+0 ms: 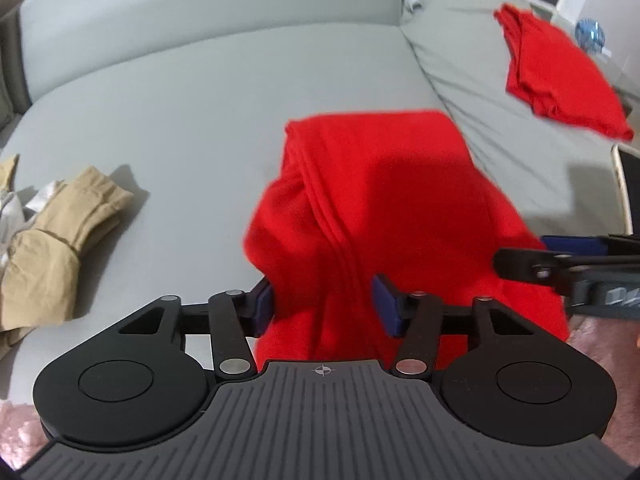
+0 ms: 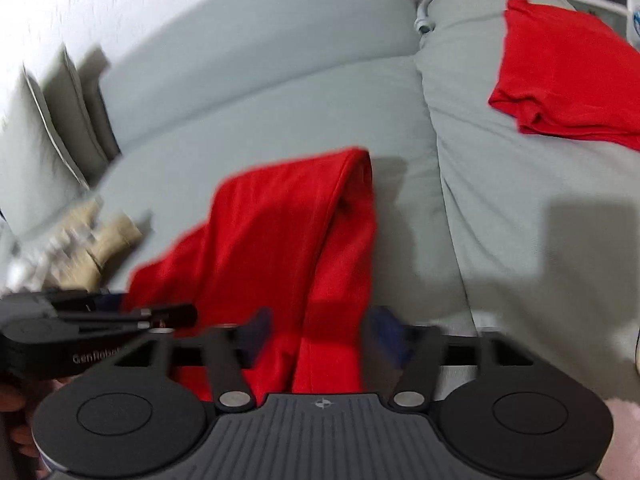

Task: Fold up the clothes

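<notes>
Hidden or unclear: the near end of the red garment point(image 1: 360, 208) is dropping out of my sight behind both tool bodies, so I cannot tell how it is lying there. My right wrist view is smearing with motion blur; the tan garment point(image 2: 108, 240) is showing there only as a pale streak. At the right edge of my left view a flat, light-edged object point(image 1: 626, 184) is being cut off, and I cannot identify it.

Task item: the red garment is lying part-folded on the grey sofa seat point(image 1: 192, 100), near centre, running from the far fold towards me.

Left gripper point(image 1: 326, 304): jaws are standing apart, red cloth is passing between them, and the left pad looks to be touching it while the right pad stands clear; nothing is being gripped.

Right gripper point(image 2: 320, 336): jaws are standing apart with cloth between them; neither pad is pressing on it as far as the blur allows.

Surroundings: the tan garment is sitting crumpled at near left. A second red garment point(image 1: 560, 76), folded, is resting far right on the adjoining cushion point(image 1: 472, 52). Cushions point(image 2: 72, 120) are leaning far left.
</notes>
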Tool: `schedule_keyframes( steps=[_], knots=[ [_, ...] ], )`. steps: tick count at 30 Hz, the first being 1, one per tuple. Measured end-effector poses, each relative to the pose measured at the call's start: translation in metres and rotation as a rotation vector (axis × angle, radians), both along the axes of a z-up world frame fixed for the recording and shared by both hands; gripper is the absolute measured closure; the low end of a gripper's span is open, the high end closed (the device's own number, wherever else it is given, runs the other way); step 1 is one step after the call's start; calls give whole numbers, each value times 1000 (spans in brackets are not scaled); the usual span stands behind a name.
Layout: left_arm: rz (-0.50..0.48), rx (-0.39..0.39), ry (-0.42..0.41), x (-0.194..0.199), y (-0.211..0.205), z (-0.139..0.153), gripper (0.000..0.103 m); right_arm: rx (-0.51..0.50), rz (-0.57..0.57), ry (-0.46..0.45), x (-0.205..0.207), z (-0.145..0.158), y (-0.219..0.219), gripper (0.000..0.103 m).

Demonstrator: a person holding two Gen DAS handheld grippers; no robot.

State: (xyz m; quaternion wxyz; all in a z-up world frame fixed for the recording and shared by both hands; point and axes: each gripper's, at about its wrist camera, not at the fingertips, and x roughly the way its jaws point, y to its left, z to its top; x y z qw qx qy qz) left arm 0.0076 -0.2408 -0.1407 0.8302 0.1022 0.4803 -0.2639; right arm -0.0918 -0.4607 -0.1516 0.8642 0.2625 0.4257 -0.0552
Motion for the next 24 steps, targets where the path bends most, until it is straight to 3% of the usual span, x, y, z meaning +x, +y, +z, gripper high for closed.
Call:
schedule_keyframes(
  steps=[3, 6, 9, 12, 18, 20, 21, 22, 24],
  knots=[
    [68, -68, 59, 19, 18, 0, 33, 126, -56, 2, 3, -8, -24, 27],
    [120, -104, 138, 35, 19, -11, 33, 231, -127, 19, 11, -28, -34, 27],
    [128, -157, 258, 50, 19, -30, 33, 377, -216, 23, 16, -54, -49, 29],
    [90, -177, 285, 57, 12, -39, 34, 439, -243, -13, 21, -62, -48, 35],
    [41, -167, 290, 63, -6, -50, 36, 362, -139, -4, 44, -62, -34, 43],
    [-13, -133, 261, 59, -16, -50, 40, 299, -91, 7, 52, -61, -28, 53],
    [-33, -124, 254, 57, -20, -49, 51, 254, -72, 19, 55, -58, -24, 70],
    [-49, -120, 252, 56, -23, -48, 67, 200, -49, 34, 58, -55, -19, 76],
    [-57, -105, 240, 53, -29, -43, 86, 94, -9, 50, 64, -46, -7, 80]
  ],
)
